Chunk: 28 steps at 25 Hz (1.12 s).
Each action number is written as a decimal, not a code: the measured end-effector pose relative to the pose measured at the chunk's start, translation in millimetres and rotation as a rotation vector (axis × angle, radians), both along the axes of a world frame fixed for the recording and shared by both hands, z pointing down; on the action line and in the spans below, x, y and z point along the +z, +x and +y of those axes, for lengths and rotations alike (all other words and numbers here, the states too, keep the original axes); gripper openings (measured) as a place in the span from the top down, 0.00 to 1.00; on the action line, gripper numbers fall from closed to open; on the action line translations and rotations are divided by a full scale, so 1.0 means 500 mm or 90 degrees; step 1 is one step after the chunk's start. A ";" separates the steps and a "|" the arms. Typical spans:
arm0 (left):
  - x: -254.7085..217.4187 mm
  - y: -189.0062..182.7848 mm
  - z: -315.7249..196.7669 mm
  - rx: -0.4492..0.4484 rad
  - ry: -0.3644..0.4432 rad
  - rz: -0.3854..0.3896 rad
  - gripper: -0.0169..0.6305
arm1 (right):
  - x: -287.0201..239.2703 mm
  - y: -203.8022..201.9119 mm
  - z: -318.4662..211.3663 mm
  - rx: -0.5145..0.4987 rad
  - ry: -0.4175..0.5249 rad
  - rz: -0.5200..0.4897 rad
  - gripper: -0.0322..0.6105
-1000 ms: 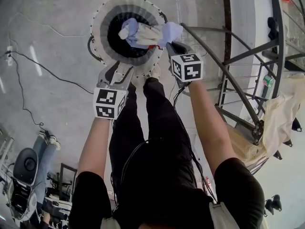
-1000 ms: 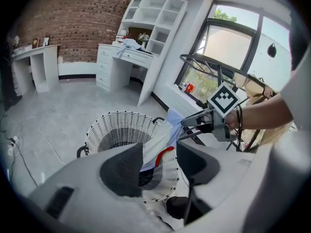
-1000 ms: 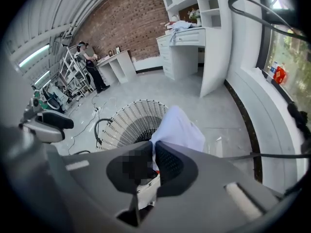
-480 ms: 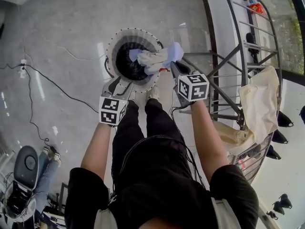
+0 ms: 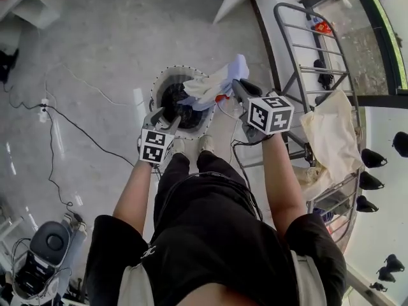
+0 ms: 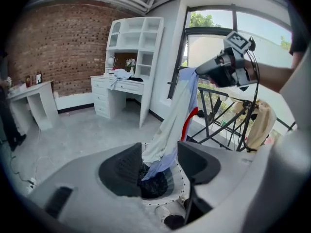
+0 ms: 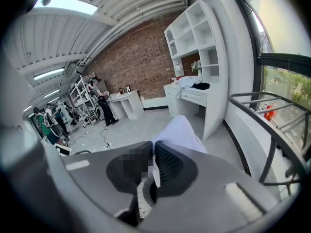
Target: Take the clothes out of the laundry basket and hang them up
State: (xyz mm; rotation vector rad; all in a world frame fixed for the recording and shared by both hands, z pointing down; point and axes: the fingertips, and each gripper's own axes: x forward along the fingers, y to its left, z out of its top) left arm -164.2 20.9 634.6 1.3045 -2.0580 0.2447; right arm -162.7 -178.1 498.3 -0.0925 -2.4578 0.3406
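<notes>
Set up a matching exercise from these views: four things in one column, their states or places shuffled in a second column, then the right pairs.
1. left tongs
2. right tongs
3. laundry basket
4. beige cloth

A. draped over the drying rack
B. on the floor, dark fabric inside
C. open, gripping nothing
D. shut on the pale garment

Pairs: 1-C, 2-D, 3-B, 4-A. The left tongs' jaws have just been opening, with nothing between them.

Left tongs [image 6: 160, 154], jaws just opened wider, nothing gripped; pale garment [image 6: 171, 123] hangs from right tongs [image 6: 221, 72] into laundry basket [image 6: 171, 182].
</notes>
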 end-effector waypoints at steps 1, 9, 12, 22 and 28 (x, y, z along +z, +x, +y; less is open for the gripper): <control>-0.002 -0.007 -0.003 0.009 -0.002 -0.005 0.61 | -0.029 -0.009 -0.001 -0.001 0.001 -0.009 0.90; 0.014 -0.026 -0.032 0.046 0.024 0.020 0.60 | -0.251 -0.048 0.035 -0.043 0.035 -0.084 0.90; 0.038 -0.002 -0.064 0.084 0.035 0.052 0.59 | -0.321 -0.047 0.039 -0.045 0.050 -0.110 0.90; 0.115 0.060 -0.189 0.195 0.051 0.115 0.51 | -0.429 -0.041 0.061 -0.025 0.076 -0.135 0.90; 0.117 0.038 -0.188 0.163 0.059 0.125 0.95 | -0.438 -0.034 0.058 -0.005 0.085 -0.138 0.90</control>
